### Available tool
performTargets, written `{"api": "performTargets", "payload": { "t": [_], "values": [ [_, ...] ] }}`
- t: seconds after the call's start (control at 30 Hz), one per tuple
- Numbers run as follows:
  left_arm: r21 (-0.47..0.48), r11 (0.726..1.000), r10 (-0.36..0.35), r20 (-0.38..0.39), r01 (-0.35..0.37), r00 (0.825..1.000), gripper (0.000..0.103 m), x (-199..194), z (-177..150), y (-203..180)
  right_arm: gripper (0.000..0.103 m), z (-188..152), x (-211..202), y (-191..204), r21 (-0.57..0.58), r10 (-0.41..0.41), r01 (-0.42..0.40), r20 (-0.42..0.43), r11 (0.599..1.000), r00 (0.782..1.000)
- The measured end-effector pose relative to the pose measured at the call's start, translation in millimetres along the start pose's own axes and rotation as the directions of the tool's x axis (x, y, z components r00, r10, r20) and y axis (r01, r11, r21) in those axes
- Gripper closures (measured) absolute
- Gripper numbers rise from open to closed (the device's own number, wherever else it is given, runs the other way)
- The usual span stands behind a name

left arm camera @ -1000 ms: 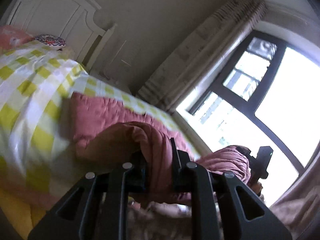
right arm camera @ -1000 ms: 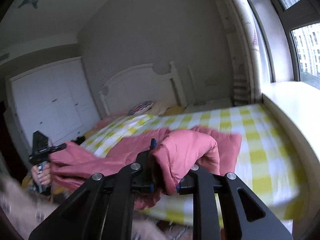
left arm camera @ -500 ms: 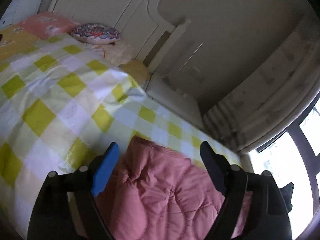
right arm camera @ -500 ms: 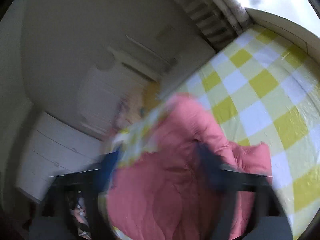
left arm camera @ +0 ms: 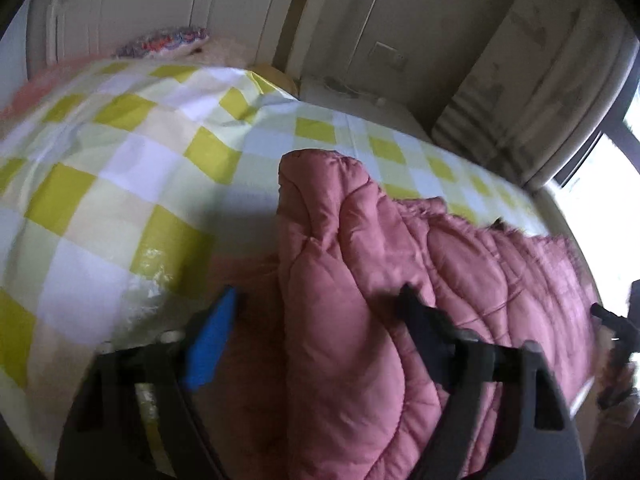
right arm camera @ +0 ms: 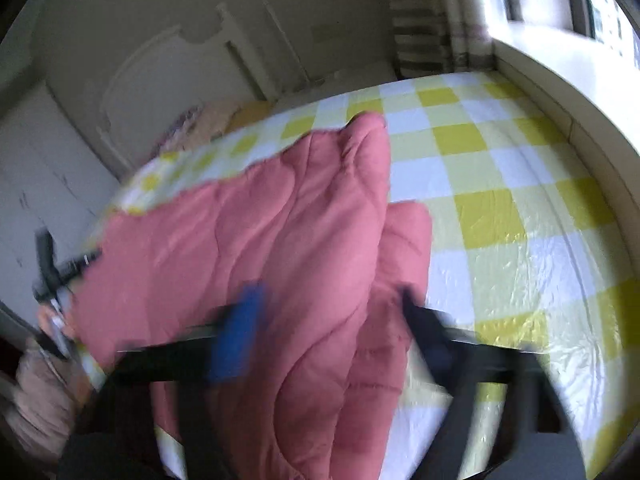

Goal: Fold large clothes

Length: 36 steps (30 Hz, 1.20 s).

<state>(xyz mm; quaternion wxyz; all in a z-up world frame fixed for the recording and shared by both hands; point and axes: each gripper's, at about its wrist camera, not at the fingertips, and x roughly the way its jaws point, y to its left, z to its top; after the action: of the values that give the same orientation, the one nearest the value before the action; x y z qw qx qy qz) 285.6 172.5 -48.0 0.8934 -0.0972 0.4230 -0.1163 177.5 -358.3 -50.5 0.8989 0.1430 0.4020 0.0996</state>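
We see one pink quilted coat [left arm camera: 360, 320] lying folded on the yellow-and-white checked bedspread [left arm camera: 100, 168], its near end cut off by the bottom edge of both views. In the left wrist view the left gripper [left arm camera: 316, 312] straddles a thick fold of the coat; its jaws have just been closing, yet gaps show beside the fabric, so they stand apart and we cannot tell whether the pads touch it. The right gripper [right arm camera: 332, 312] is smeared by motion blur; its jaws have also been closing, set astride the coat, still parted. One patterned cushion [left arm camera: 160, 40] by the white headboard [right arm camera: 160, 72] is too blurred to read.
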Motion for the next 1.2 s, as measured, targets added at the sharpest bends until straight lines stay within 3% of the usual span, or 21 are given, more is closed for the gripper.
{"api": "performTargets", "payload": {
  "t": [0.03, 0.1, 0.23, 0.3, 0.37, 0.43, 0.47, 0.53, 0.57, 0.6, 0.67, 0.73, 0.77, 0.8, 0.83, 0.87, 0.9, 0.93, 0.97, 1.07, 1.2],
  "values": [
    [0.005, 0.999, -0.034, -0.012, 0.034, 0.999, 0.091, -1, -1, -2, 0.077, -6, -6, 2, -0.024, -0.004, 0.005, 0.030, 1.000, 1.000],
    [0.017, 0.998, -0.058, 0.051, 0.057, 0.997, 0.095, -17, 0, -9, 0.086, -4, -26, 14, -0.063, -0.008, 0.014, 0.102, 0.998, 0.995],
    [0.074, 0.994, -0.096, 0.210, 0.083, 0.973, 0.096, -65, 6, -26, 0.088, 10, -53, 29, -0.073, -0.016, 0.033, 0.219, 0.997, 0.975],
    [0.056, 0.995, -0.099, 0.246, 0.088, 0.964, 0.096, -75, 14, -27, 0.088, 19, -52, 27, -0.038, -0.041, 0.051, 0.246, 0.998, 0.969],
    [0.033, 0.997, -0.071, 0.236, 0.065, 0.969, 0.096, -66, 23, -29, 0.088, 25, -30, 16, 0.013, -0.109, 0.109, 0.214, 0.994, 0.971],
    [0.029, 0.999, 0.009, 0.204, -0.015, 0.979, 0.094, -40, 30, -31, 0.088, 24, 6, -2, 0.059, -0.187, 0.180, 0.127, 0.982, 0.974],
    [0.035, 0.997, 0.064, 0.180, -0.071, 0.982, 0.092, -21, 31, -32, 0.088, 20, 26, -11, 0.077, -0.210, 0.204, 0.077, 0.976, 0.975],
    [0.020, 0.988, 0.149, 0.101, -0.152, 0.984, 0.086, 23, 26, -22, 0.087, 9, 45, -19, 0.088, -0.213, 0.207, 0.057, 0.974, 0.975],
    [0.004, 0.986, 0.163, 0.068, -0.164, 0.984, 0.078, 40, 22, -16, 0.087, 5, 48, -20, 0.091, -0.211, 0.204, 0.075, 0.975, 0.975],
    [-0.016, 0.988, 0.157, 0.043, -0.156, 0.987, 0.078, 51, 19, -11, 0.086, 3, 46, -20, 0.099, -0.214, 0.205, 0.095, 0.974, 0.972],
    [-0.061, 0.989, 0.136, 0.040, -0.133, 0.990, 0.076, 52, 20, -5, 0.084, 5, 42, -20, 0.108, -0.219, 0.210, 0.076, 0.972, 0.973],
    [-0.028, 0.985, 0.173, 0.032, -0.172, 0.984, 0.065, 46, 23, -8, 0.080, 9, 33, -21, 0.129, -0.223, 0.215, 0.045, 0.968, 0.974],
    [-0.009, 0.982, 0.191, 0.041, -0.191, 0.981, 0.052, 42, 24, -11, 0.072, 13, 23, -20, 0.146, -0.212, 0.204, 0.038, 0.968, 0.977],
    [0.009, 0.976, 0.217, 0.070, -0.219, 0.974, 0.032, 33, 25, -15, 0.053, 14, 15, -19, 0.150, -0.200, 0.191, 0.050, 0.970, 0.979],
    [0.023, 0.966, 0.250, 0.149, -0.256, 0.957, 0.022, 15, 23, -21, 0.042, 16, 3, -14, 0.146, -0.200, 0.186, 0.084, 0.972, 0.976],
    [0.028, 0.960, 0.266, 0.222, -0.278, 0.938, 0.010, 1, 21, -24, 0.017, 17, -12, -3, 0.125, -0.212, 0.194, 0.150, 0.973, 0.966],
    [0.035, 0.953, 0.277, 0.307, -0.301, 0.911, 0.005, -18, 17, -31, 0.008, 18, -23, 8, 0.093, -0.216, 0.200, 0.212, 0.975, 0.953],
    [0.043, 0.951, 0.272, 0.354, -0.306, 0.895, 0.005, -30, 13, -37, 0.008, 20, -31, 25, 0.040, -0.214, 0.211, 0.254, 0.977, 0.943],
    [0.054, 0.952, 0.262, 0.372, -0.302, 0.891, 0.004, -36, 13, -43, 0.008, 22, -32, 39, 0.004, -0.209, 0.216, 0.258, 0.976, 0.943],
    [0.135, 0.948, 0.223, 0.369, -0.289, 0.903, 0.004, -42, 10, -77, 0.009, 29, -18, 94, -0.136, -0.165, 0.201, 0.237, 0.970, 0.957],
    [0.280, 0.893, 0.239, 0.367, -0.352, 0.899, 0.004, -24, 5, -132, 0.010, 37, 31, 169, -0.343, -0.218, 0.272, 0.189, 0.899, 0.958]
  ]
}}
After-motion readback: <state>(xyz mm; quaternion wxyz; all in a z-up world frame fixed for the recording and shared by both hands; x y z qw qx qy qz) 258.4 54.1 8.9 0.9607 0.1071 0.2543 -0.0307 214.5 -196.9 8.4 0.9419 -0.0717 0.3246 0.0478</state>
